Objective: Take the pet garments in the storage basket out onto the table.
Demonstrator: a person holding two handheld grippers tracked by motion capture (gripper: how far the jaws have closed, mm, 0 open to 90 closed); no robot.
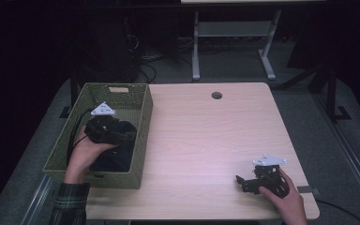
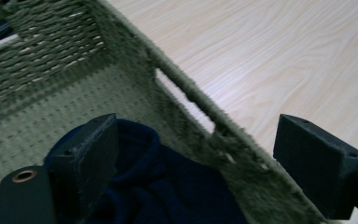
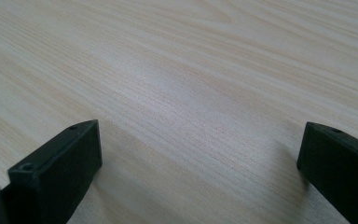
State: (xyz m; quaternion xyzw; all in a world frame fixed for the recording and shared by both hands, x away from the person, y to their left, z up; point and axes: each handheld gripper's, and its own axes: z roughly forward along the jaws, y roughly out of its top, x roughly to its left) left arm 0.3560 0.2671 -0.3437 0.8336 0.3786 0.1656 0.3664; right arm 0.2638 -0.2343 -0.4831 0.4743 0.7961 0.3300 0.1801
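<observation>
A green woven basket (image 1: 143, 123) stands at the table's left edge with a dark navy cloth (image 1: 117, 157) lying in it. My left gripper (image 1: 127, 134) hovers open over the basket, above the cloth. In the left gripper view its jaws straddle the basket's right wall (image 2: 205, 109), one over the navy cloth (image 2: 168, 186), the other over the tabletop. My right gripper (image 1: 241, 183) rests low near the table's front right, open, with bare wood (image 3: 191, 116) between its jaws.
The light wooden table (image 1: 206, 136) has a round cable hole (image 1: 216, 95) near its far edge. Behind the table stands a white desk frame (image 1: 234, 33) with cables on the floor. The basket wall has a handle slot (image 2: 182, 95).
</observation>
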